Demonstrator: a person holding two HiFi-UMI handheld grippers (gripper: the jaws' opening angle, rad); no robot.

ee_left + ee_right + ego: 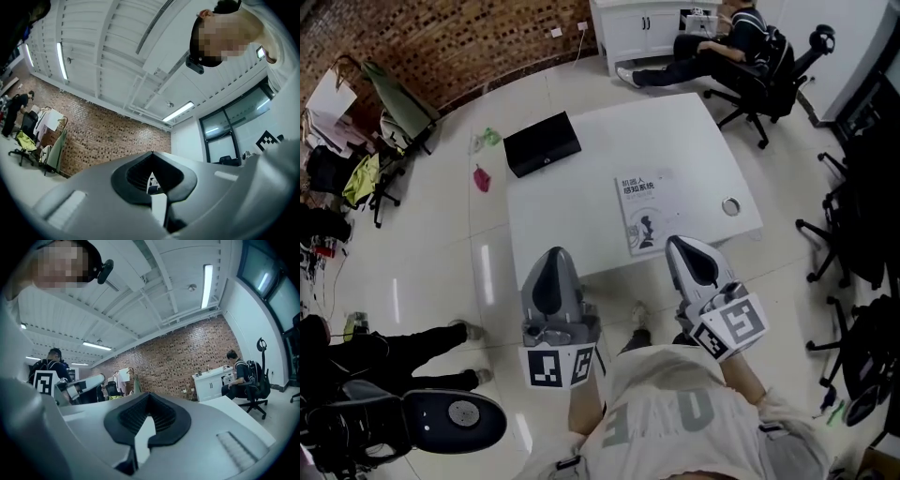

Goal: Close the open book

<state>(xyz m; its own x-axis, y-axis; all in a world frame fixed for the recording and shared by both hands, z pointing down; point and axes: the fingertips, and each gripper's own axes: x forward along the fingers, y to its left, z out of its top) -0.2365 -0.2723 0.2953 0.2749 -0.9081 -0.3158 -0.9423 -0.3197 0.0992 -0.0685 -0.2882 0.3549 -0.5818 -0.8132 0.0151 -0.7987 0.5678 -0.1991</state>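
Observation:
A book [649,210] with a pale grey printed cover lies closed and flat on the white table [581,216], near its front edge. Both grippers hang in front of the table, close to the person's body, and touch nothing. My left gripper [555,255] points toward the table's front left and is shut and empty. My right gripper [680,244] sits just short of the book's near edge, also shut and empty. In the left gripper view the left gripper [151,154] points up at brick wall and ceiling. In the right gripper view the right gripper [149,395] points level across the room.
A black flat case [542,143] lies at the table's far left. Office chairs [769,80] stand at the right and back, where a person sits by a white cabinet [642,28]. A chair with clothes [394,122] stands at the left. A round stool [455,419] is at lower left.

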